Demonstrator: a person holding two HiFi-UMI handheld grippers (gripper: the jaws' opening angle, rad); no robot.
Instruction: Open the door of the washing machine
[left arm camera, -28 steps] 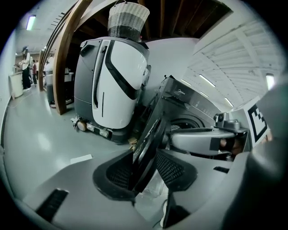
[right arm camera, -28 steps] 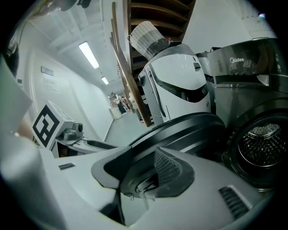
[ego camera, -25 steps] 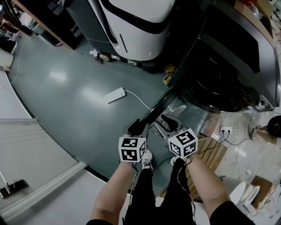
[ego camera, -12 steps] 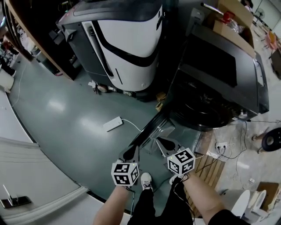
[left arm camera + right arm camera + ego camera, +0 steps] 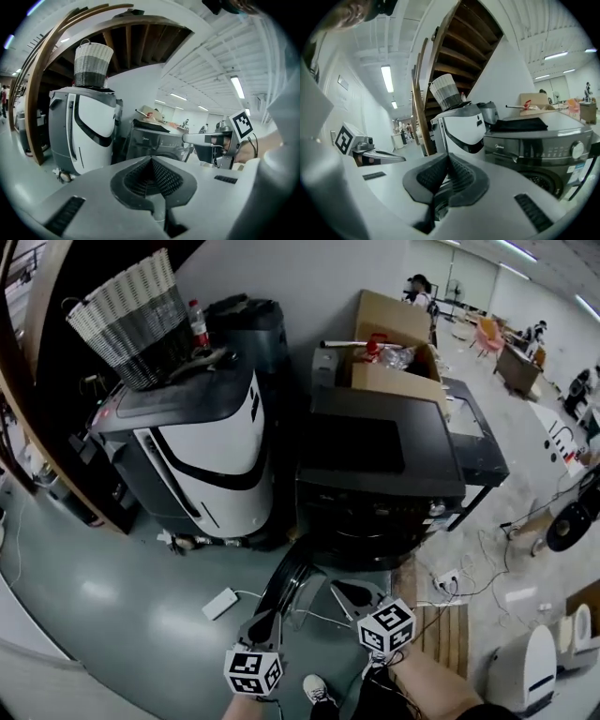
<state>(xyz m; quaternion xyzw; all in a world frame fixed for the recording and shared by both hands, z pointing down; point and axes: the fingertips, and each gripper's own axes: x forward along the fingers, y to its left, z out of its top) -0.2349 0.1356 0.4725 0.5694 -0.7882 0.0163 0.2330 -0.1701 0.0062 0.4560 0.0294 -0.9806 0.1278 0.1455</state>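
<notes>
In front of the dark washing machine, its door stands swung open, edge-on toward the person. The left tool is near the door's outer edge, and the right tool is before the machine's drum opening. Both tools' jaws have just been closing and now meet, gripping nothing.

A glossy grey-green floor spread left of the left gripper. Ahead stood a white wall; strip lights glowed overhead.
</notes>
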